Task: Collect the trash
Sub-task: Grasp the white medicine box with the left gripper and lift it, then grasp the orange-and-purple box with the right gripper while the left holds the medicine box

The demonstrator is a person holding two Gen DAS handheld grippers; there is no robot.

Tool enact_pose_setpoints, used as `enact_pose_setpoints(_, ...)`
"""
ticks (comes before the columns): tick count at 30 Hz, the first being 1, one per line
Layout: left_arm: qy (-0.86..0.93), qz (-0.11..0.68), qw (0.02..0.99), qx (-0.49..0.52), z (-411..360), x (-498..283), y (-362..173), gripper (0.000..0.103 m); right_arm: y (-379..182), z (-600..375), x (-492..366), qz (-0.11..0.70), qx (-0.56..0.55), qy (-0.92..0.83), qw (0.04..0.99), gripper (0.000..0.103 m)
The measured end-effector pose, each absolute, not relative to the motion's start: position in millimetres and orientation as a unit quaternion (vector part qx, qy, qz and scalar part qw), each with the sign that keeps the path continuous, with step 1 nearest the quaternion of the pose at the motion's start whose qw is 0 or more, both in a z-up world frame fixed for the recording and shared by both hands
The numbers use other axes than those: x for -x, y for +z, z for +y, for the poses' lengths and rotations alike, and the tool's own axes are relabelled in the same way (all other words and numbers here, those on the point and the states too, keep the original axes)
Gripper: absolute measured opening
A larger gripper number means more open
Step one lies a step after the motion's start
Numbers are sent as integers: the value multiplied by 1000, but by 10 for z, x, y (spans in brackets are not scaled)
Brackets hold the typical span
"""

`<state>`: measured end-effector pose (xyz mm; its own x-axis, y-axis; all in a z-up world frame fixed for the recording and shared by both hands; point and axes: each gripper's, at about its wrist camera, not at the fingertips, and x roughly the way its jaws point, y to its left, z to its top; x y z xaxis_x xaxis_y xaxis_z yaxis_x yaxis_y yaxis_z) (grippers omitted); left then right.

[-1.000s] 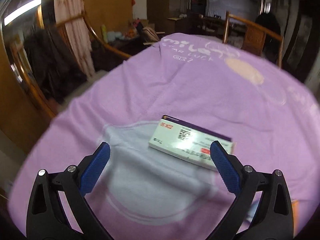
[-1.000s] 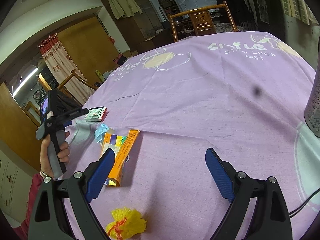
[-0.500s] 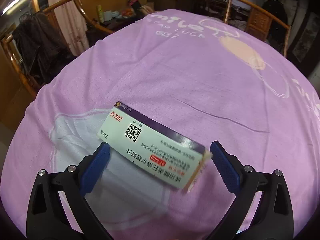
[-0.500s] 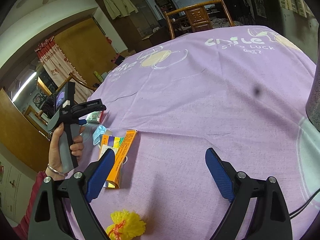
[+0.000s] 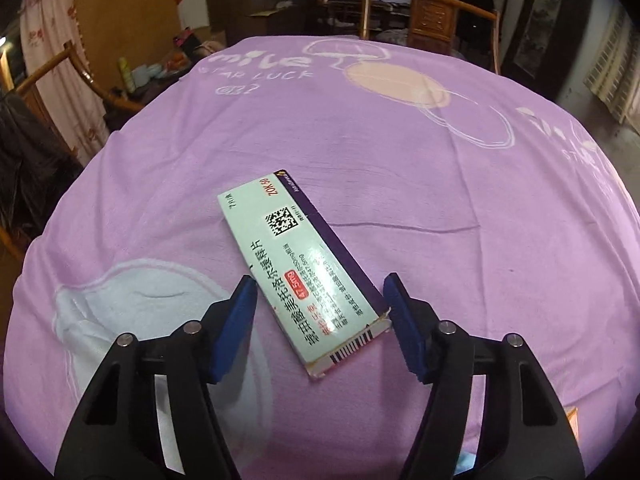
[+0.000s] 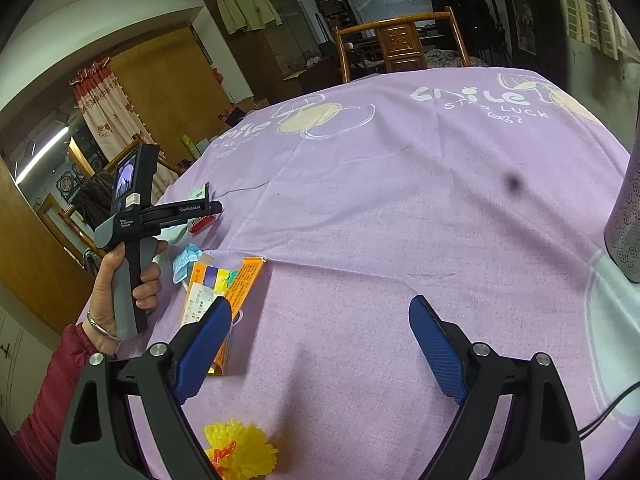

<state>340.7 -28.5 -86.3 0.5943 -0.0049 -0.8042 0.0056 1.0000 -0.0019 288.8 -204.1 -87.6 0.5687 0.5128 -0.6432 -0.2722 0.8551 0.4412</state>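
A white and purple medicine box (image 5: pixel 304 268) lies on the purple tablecloth (image 5: pixel 400 152). My left gripper (image 5: pixel 320 300) is open, its blue fingers on either side of the box's near end without touching it. It also shows in the right wrist view (image 6: pixel 200 210), held over the box (image 6: pixel 199 192) at the table's left. My right gripper (image 6: pixel 320 332) is open and empty above the cloth. An orange carton (image 6: pixel 236 288), a light blue scrap (image 6: pixel 184 260) and a yellow pompom (image 6: pixel 244 448) lie near it.
A tall grey patterned container (image 6: pixel 626 224) stands at the right edge. Wooden chairs (image 5: pixel 428 28) stand around the table. A dark cable (image 6: pixel 608 412) runs off the lower right. The cloth drops away at the left table edge (image 5: pixel 36 240).
My left gripper has moved forward over the box and its fingers have narrowed around the near end. The right gripper has stayed almost still.
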Motion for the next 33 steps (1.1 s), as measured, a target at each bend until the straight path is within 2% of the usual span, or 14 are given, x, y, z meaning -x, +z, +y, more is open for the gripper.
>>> enact_pose_setpoints(4,19,436,900,0,-217,-3402,-828,65,-865,-2016,-2881,406,-141,227,874,89)
enact_pose_setpoints(6,26,445,895,15,-142,-3467,-873,73,-864,-2005,-2892,408,-139,229,873,89)
enact_pose_setpoints(8,36,453,890,23,-95,-3530,-931,76,-870,-1997,-2887,409,-139,230,872,89)
enact_pose_setpoints(10,27,445,894,34,-69,-3518,-900,73,-877,-1992,-2891,408,-136,229,873,89)
enact_pose_setpoints(11,19,442,896,41,-56,-3504,-883,55,-878,-1987,-2884,408,-136,229,873,89)
enact_pose_setpoints(20,-22,368,926,78,-13,-2928,-356,54,-867,-1940,-2856,405,-137,253,868,82)
enact_pose_setpoints(27,-30,358,930,79,37,-2435,-308,54,-846,-1779,-2791,413,-126,297,852,82)
enact_pose_setpoints(33,-7,357,930,88,170,-2309,-356,54,-792,-1399,-2756,429,-105,327,835,83)
